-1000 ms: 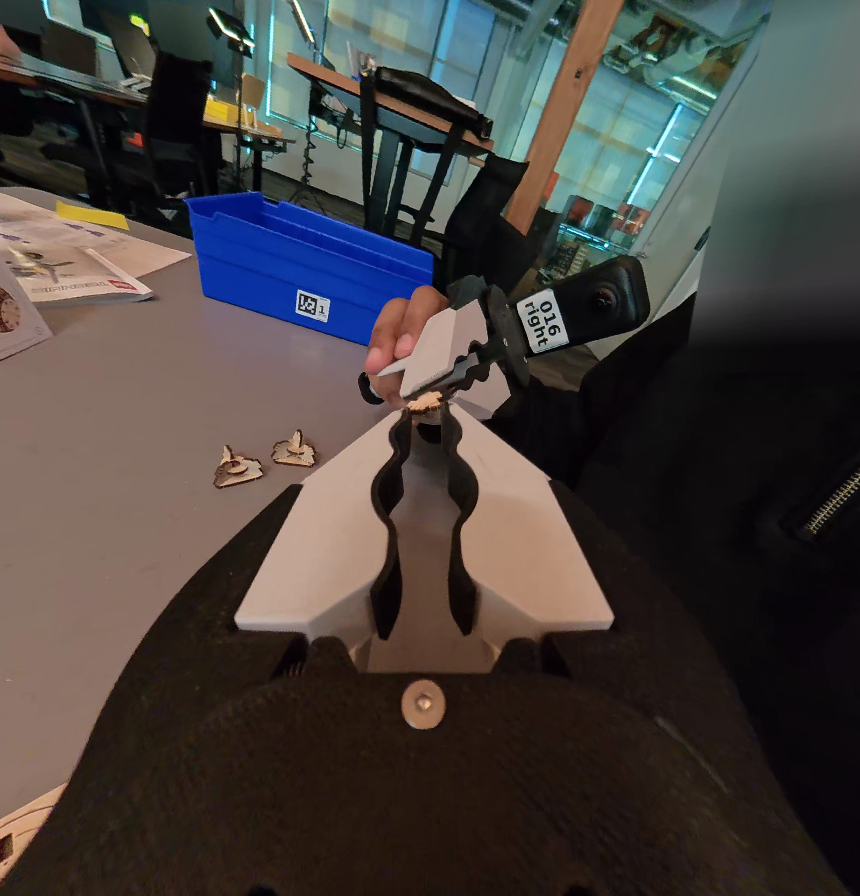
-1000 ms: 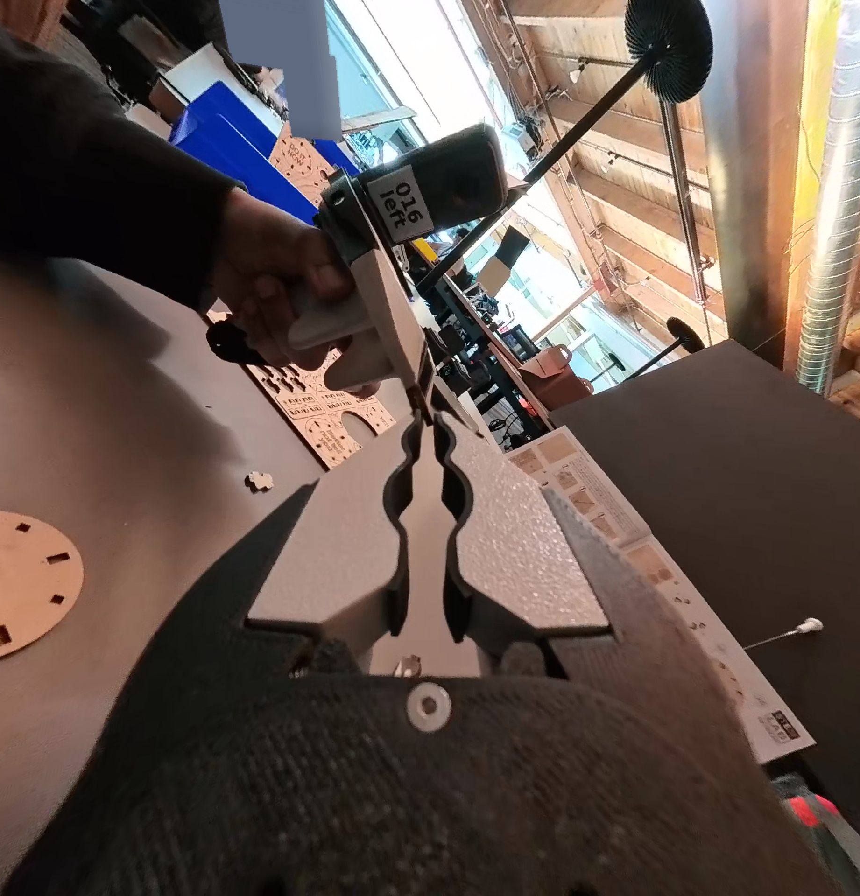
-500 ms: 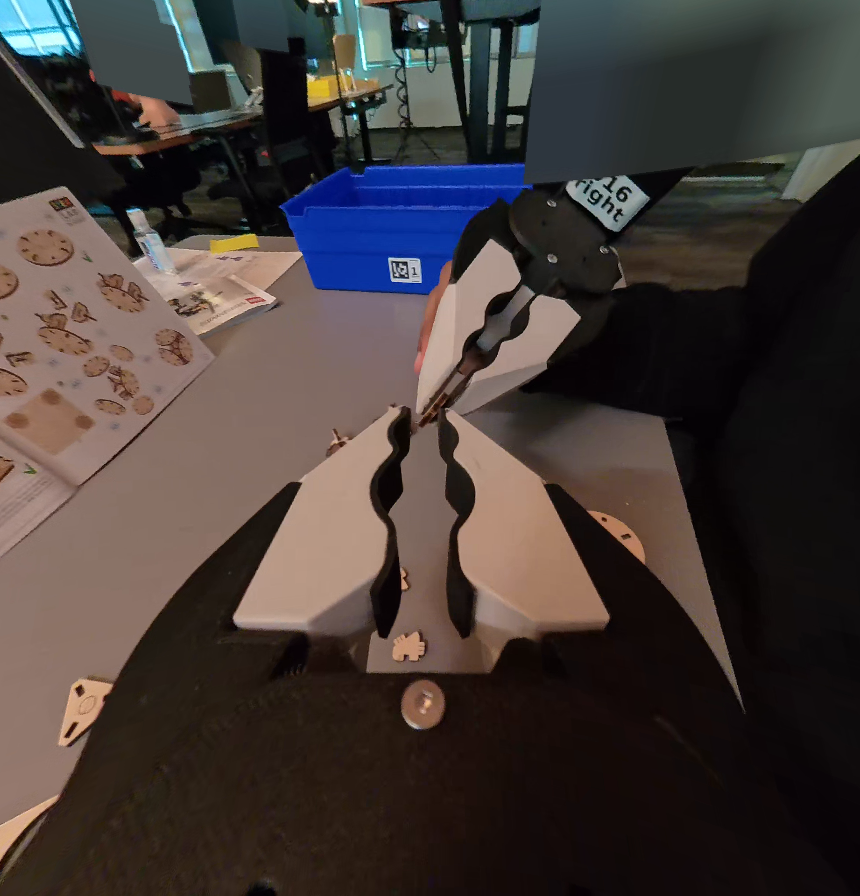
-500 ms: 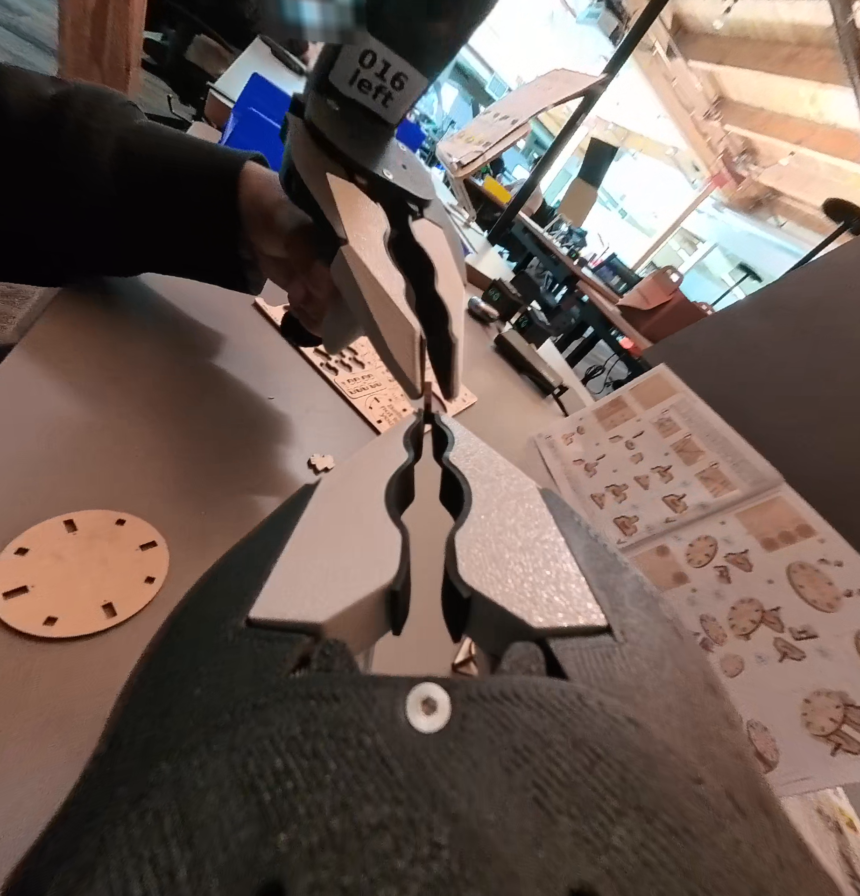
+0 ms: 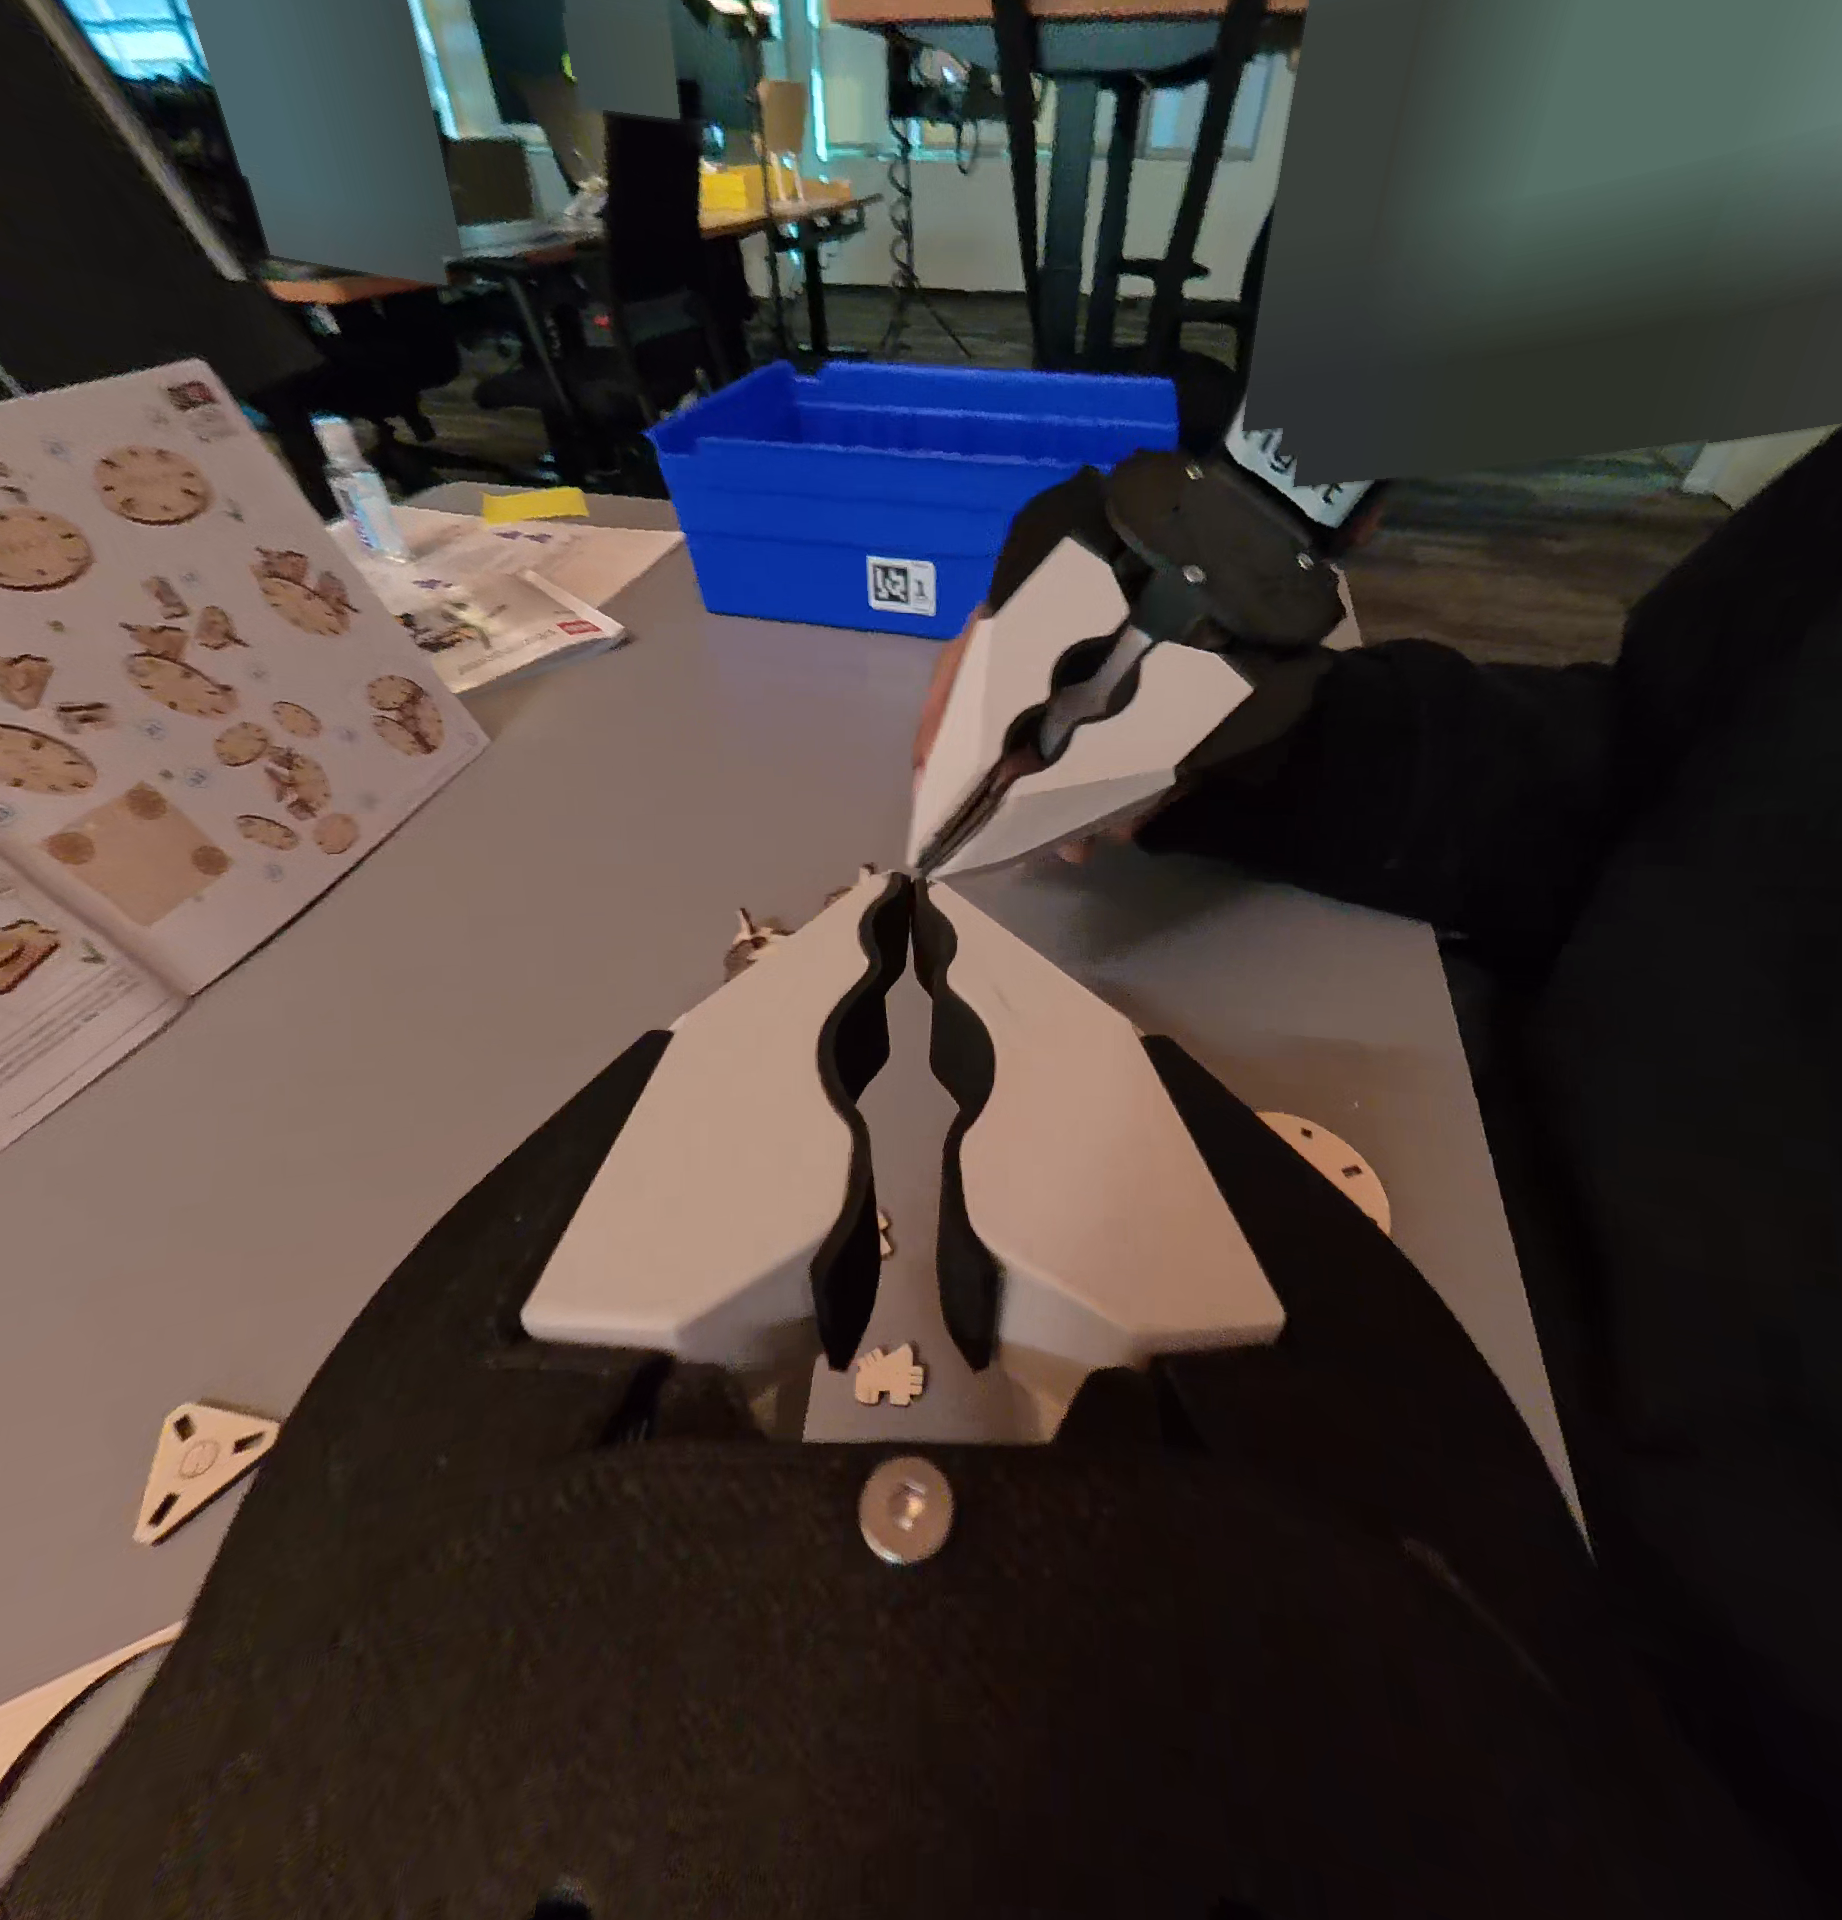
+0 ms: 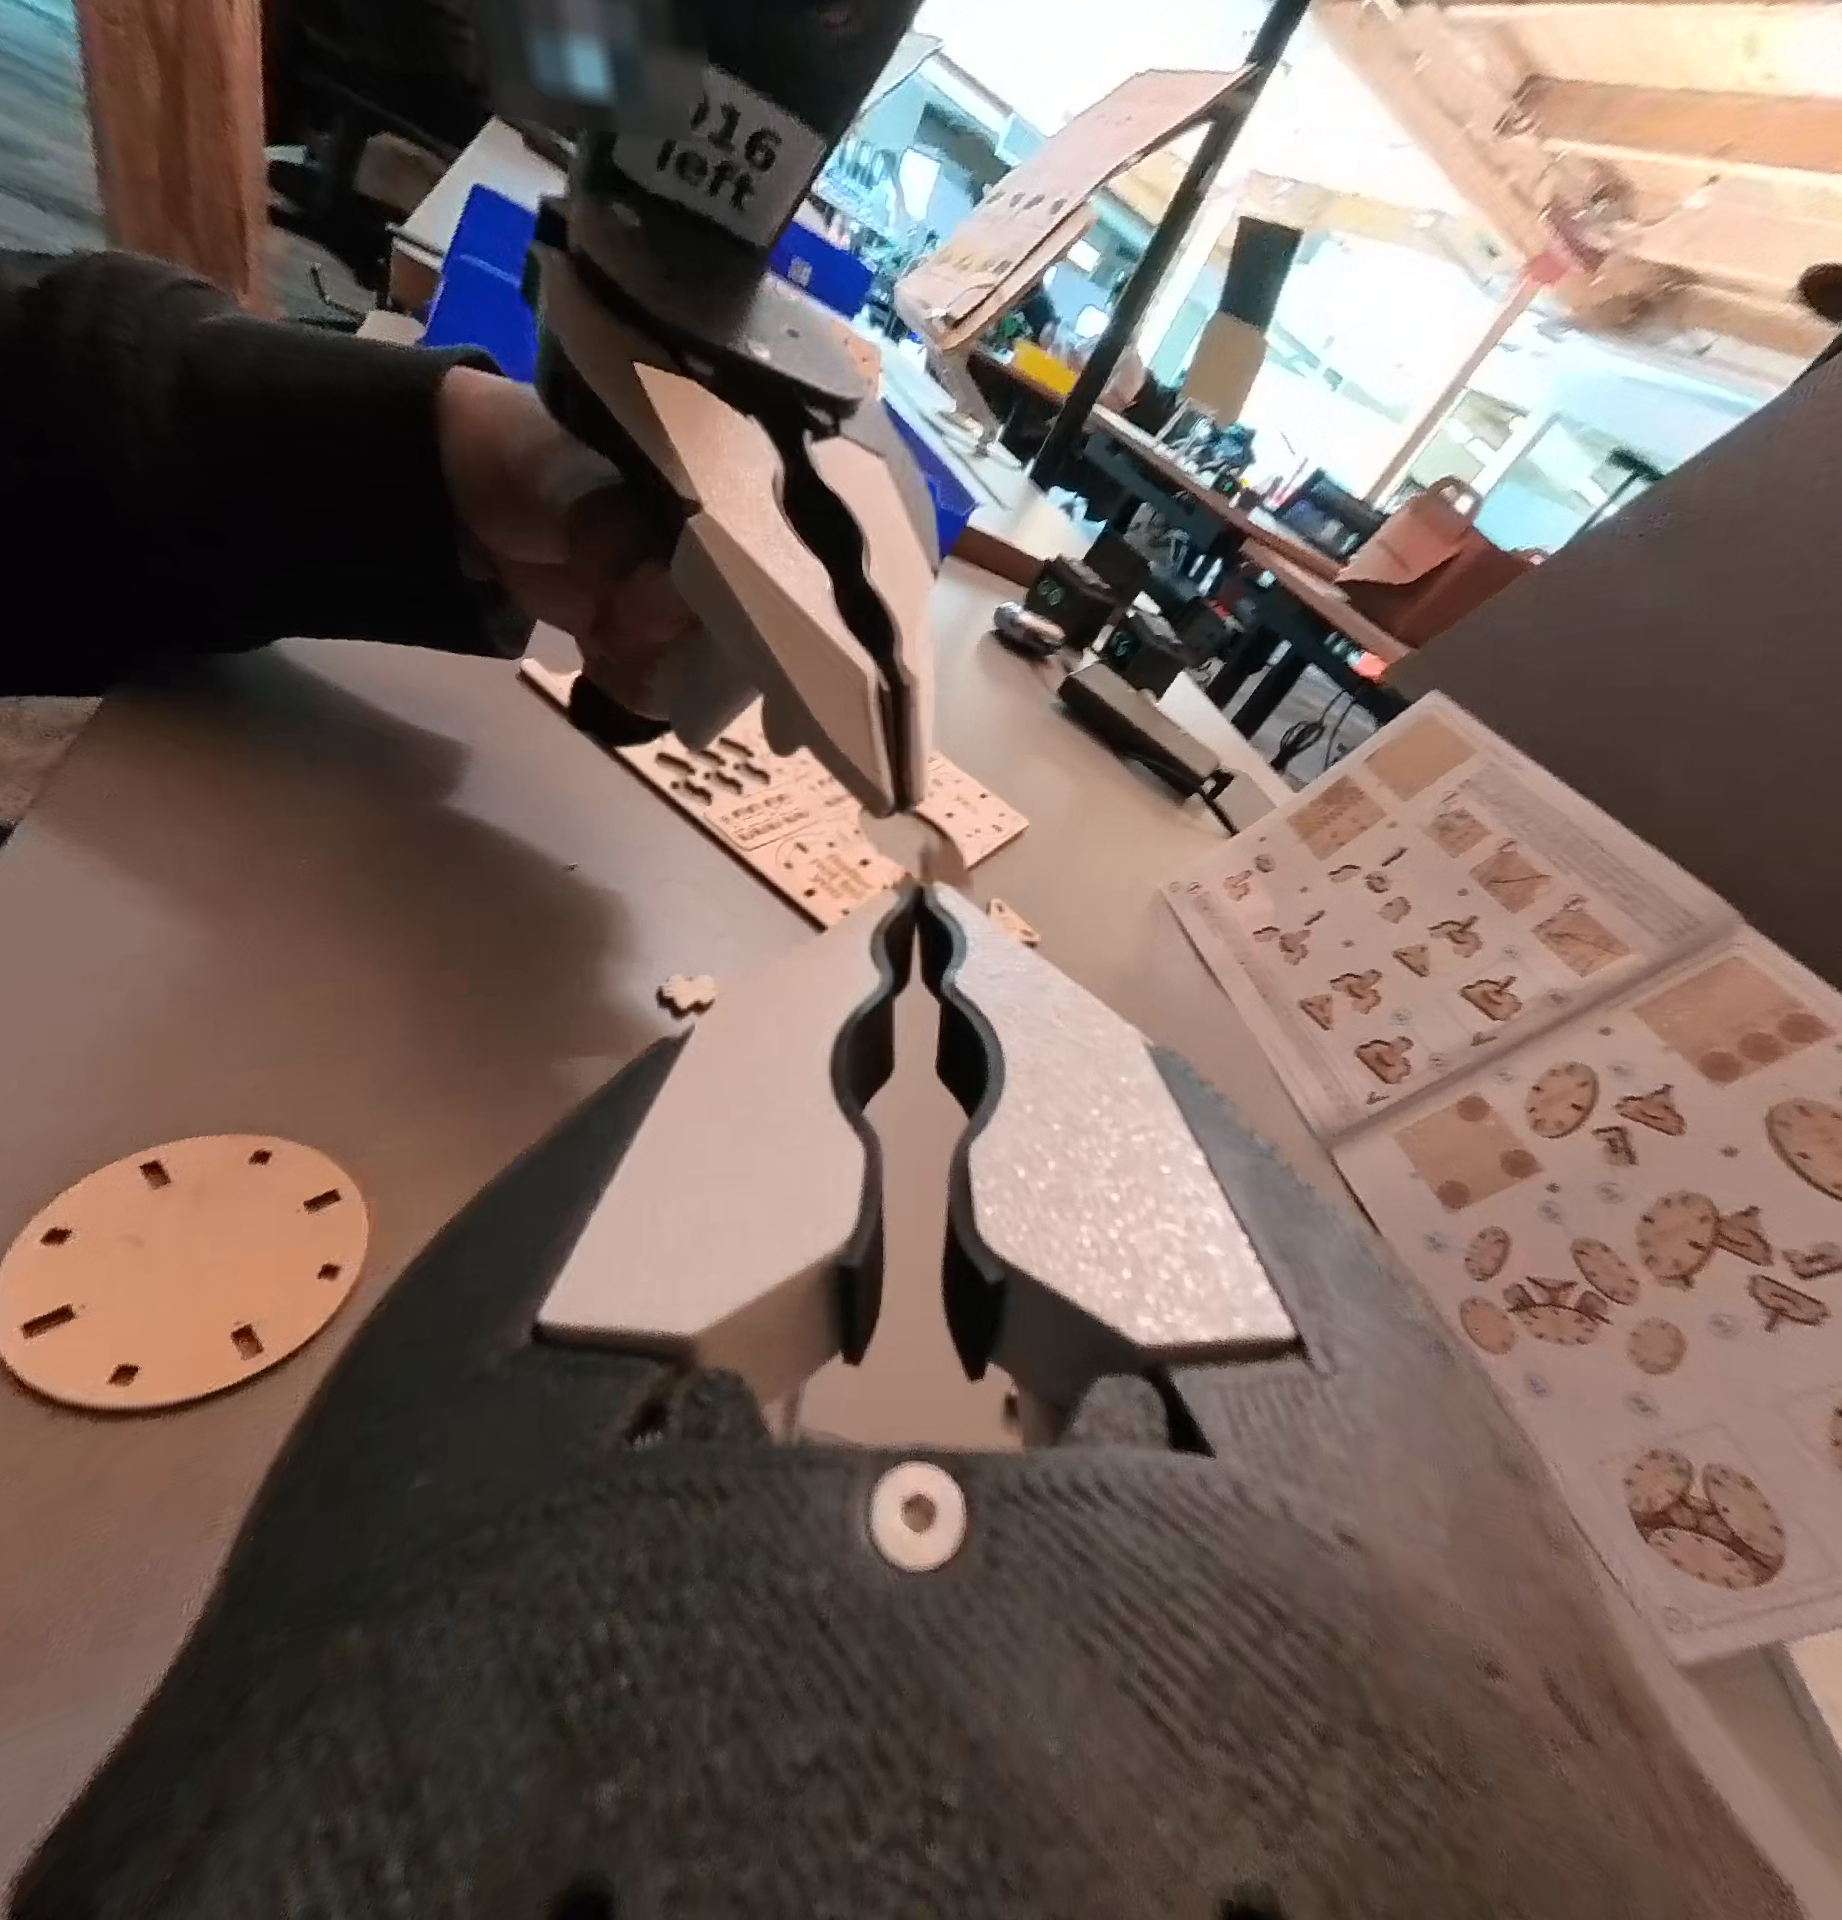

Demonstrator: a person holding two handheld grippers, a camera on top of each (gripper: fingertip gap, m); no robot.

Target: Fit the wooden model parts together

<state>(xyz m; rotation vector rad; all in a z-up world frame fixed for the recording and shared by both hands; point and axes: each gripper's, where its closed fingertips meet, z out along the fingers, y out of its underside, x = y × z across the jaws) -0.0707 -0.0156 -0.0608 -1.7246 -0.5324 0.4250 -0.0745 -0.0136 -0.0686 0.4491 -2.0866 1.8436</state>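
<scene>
Your left gripper (image 5: 909,883) has its jaws closed, the black pads meeting at the tips. In the right wrist view it comes down from above and pinches the top of a small wooden piece (image 6: 917,844). Your right gripper (image 6: 922,891) is closed too, and its tips meet the lower edge of that same piece. The piece is therefore caught between the two grippers, tip to tip, above the table (image 5: 584,883). From the left wrist view the piece is hidden behind the fingertips.

The piece is pale, thin plywood, blurred and seen partly edge-on, so its outline cannot be made out. It hangs in front of a punched plywood sheet (image 6: 792,831) lying flat on the table.

Around it on the table lie a slotted wooden disc (image 6: 174,1283), a small lobed cut-out (image 6: 685,994) and a triangular piece (image 5: 195,1465). An open instruction sheet (image 6: 1519,1091) lies to your right. A blue bin (image 5: 896,499) stands at the far edge.

Half a second ago your left jaws stood clearly apart beside the right gripper's tip; now they are closed. Your right jaws were almost closed then and look the same now.
</scene>
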